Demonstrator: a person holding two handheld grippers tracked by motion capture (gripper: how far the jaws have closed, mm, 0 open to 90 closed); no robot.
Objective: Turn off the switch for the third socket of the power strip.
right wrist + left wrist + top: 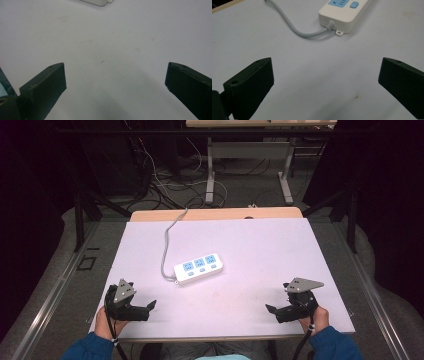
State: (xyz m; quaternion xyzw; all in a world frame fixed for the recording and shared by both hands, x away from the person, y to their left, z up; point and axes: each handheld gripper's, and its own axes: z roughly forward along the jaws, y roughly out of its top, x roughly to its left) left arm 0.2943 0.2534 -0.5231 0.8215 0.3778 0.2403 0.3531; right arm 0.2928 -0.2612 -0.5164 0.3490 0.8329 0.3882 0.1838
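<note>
While both forearms in blue sleeves are brought in from the near edge of the desk [260, 245], which is covered with a pale lilac sheet, a black hand-held gripper is kept low over the surface on each side. The left hand-held gripper [150, 307] is held by the person's left hand [106, 322] at the near left corner, its jaws pointed inward and slightly away from the person; in the left gripper view its two black jaws are seen spread wide apart with nothing between them [325, 82]. The right hand-held gripper [270, 310] is gripped by the right hand [315, 319] at the near right, its jaws angled inward toward the middle of the desk, and they are likewise seen wide apart and empty in the right gripper view [115, 82]. A white three-socket power strip with blue faces and blue switches [199, 268] is laid flat near the middle of the desk, well apart from both grippers and nearer the left one. Its grey cable [165, 251] is run from its left end in a curve to the far edge of the desk.
</note>
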